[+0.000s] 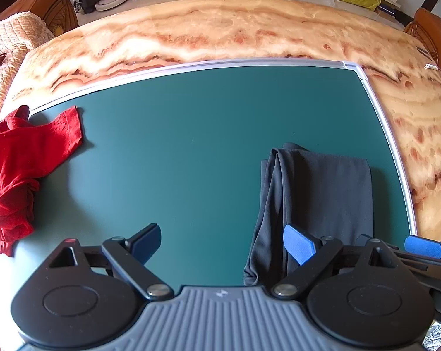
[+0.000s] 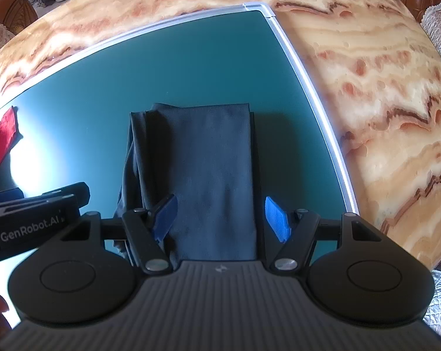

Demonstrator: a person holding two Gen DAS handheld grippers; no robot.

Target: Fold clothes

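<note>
Covering the marbled tabletop (image 1: 220, 29), a green mat (image 1: 191, 146) bears folded dark trousers (image 2: 208, 161) and red cloth (image 1: 15, 169); both grippers' jaws gape, released.

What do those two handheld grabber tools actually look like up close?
Each gripper, left and right, has a grey ribbed body with a small logo, two round black discs, and black hinged links with silver rivets. The fingers end in bright blue textured pads. White "GenRobot.AI" lettering marks the left tool's side in the right wrist view. No cables show.
</note>
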